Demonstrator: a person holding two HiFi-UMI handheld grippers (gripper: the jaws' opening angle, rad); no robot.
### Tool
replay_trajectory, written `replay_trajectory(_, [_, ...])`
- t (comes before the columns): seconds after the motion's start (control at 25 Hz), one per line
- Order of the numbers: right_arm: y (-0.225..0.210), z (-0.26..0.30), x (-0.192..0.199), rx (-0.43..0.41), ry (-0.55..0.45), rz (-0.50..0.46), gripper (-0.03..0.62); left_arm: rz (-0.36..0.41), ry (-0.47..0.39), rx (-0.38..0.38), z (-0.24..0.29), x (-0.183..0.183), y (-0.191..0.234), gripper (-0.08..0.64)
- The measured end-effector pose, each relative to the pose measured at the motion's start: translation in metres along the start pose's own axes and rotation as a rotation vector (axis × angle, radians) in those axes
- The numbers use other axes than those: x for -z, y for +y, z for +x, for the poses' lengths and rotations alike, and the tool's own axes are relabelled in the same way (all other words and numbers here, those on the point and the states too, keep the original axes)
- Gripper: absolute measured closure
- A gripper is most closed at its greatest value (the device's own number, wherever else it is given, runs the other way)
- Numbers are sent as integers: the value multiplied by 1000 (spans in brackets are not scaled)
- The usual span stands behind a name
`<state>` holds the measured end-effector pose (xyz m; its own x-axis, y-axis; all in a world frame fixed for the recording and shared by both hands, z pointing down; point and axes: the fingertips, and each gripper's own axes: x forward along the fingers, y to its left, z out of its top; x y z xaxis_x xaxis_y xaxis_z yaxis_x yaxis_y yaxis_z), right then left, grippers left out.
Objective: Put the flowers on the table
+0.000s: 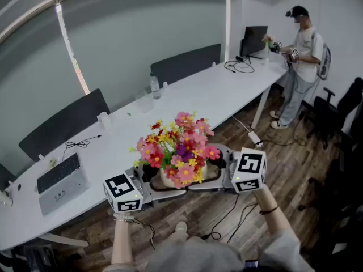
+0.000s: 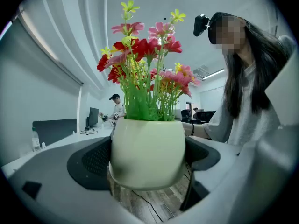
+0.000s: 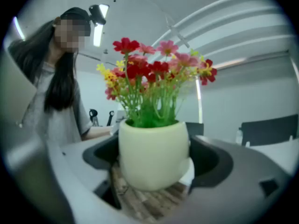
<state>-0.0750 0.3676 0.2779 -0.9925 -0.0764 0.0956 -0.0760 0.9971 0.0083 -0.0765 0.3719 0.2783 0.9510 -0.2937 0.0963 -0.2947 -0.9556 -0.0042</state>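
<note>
- In the head view, a cream pot (image 1: pixel 169 178) of red, pink and yellow flowers (image 1: pixel 178 145) is seen held in the air between the left gripper (image 1: pixel 148 187) and the right gripper (image 1: pixel 220 171), which are brought in from opposite sides.
- The pot is shown there above the wooden floor (image 1: pixel 227 208), just off the near edge of the long white table (image 1: pixel 198 95); it is not resting on the tabletop.
- Only in the left gripper view is that gripper's hold made plain: its jaws stand wide apart and are clamped on the pot, both dark pads (image 2: pixel 91 160) pressed against the rounded wall.
- The same is shown in the right gripper view for the other gripper: jaws spread wide, closed on the pot, with floorboards visible beneath its base.
- The person holding the grippers (image 2: pixel 252 106), with long dark hair and a head-mounted camera, is shown only in the two gripper views.
- The table's contents are shown chiefly in the head view: a keyboard (image 1: pixel 58 173), a water bottle (image 1: pixel 155 86) and a monitor (image 1: pixel 253 40), with a second person (image 1: pixel 303 61) standing at the far end.
</note>
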Motion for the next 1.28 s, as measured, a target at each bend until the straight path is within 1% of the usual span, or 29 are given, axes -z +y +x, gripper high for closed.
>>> replay_trajectory(0.36, [-3,-1,7,11,3,13,133,-8,-6,10,3,6,2,85])
replay_trajectory(0.56, [1,-28,11,11,-1,20,133,-11,9,10,27,5,-12,84])
replay_trajectory(0.64, [0,-32,14,11,-1,23,133,-15,6,8,30,7,-11,84])
replay_trajectory(0.84, [-17,-10,25,17,5,27,133,-26,-13,13,19,22,11,84])
replay_trajectory(1.0, [-40,-41,17,17,4,27,133,-21,-8,13,54,7,22,85])
replay_trajectory(1.08, [-57,-45,15,22,-3,34,133,-28,-12,18,64,4,36,84])
replay_trajectory(1.28, [-100,-46,20,26,18,36,133,-37,-30,26,81,8,76,84])
